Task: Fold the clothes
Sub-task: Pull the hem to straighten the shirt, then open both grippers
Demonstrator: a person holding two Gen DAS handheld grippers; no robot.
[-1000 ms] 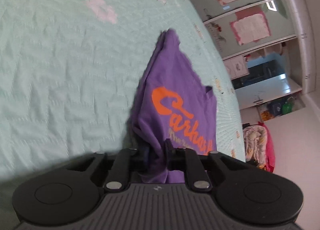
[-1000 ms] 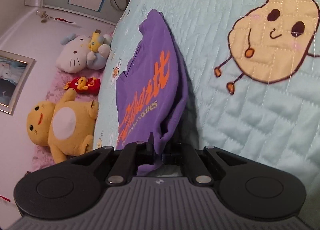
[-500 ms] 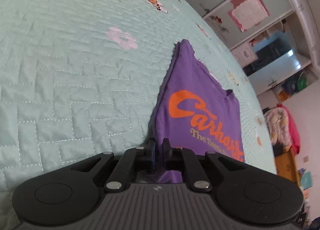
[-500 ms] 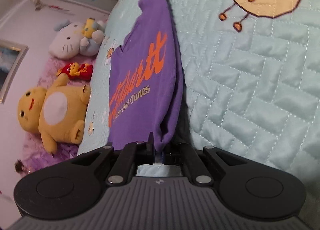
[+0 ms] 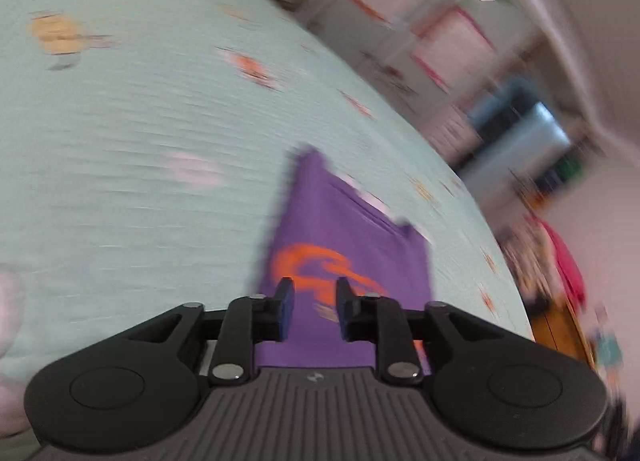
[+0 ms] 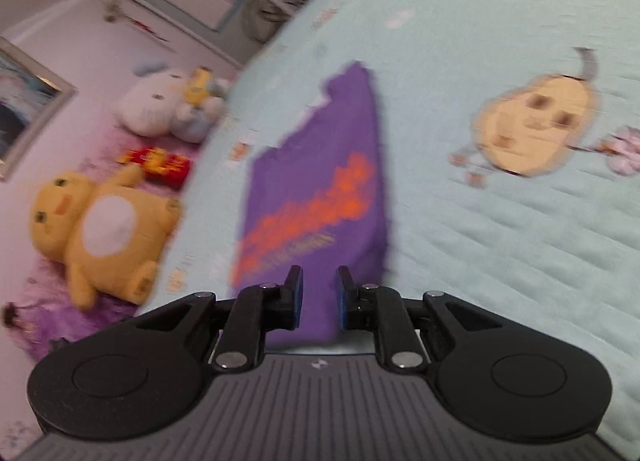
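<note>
Left gripper (image 5: 312,309): jaws opening, a clear gap between the blue pads, nothing pinched; the cloth shows through the gap but lies lower, on the bed
Right gripper (image 6: 319,297): jaws opening too, pads apart and not pressing on the fabric (the gap looks a little narrower than the left one's)
Purple T-shirt (image 5: 340,233): folded, lying flat on the bed just ahead of and beneath the left fingertips, running away from them to a narrow far end; orange lettering faces up, blurred
Purple T-shirt, right view (image 6: 320,181): straight ahead of the right gripper, its near edge under the fingertips, the long fold line on the right side of the cloth
Quilt (image 5: 120,141): pale green, quilted, spread under the shirt and to the left of the left gripper
Cartoon print (image 6: 536,125): tan face on the quilt, ahead and to the right of the right gripper, well apart from the shirt
Yellow plush toy (image 6: 100,229): left of the right gripper, off the bed's edge
White plush toy (image 6: 160,109): farther ahead on that same side
</note>
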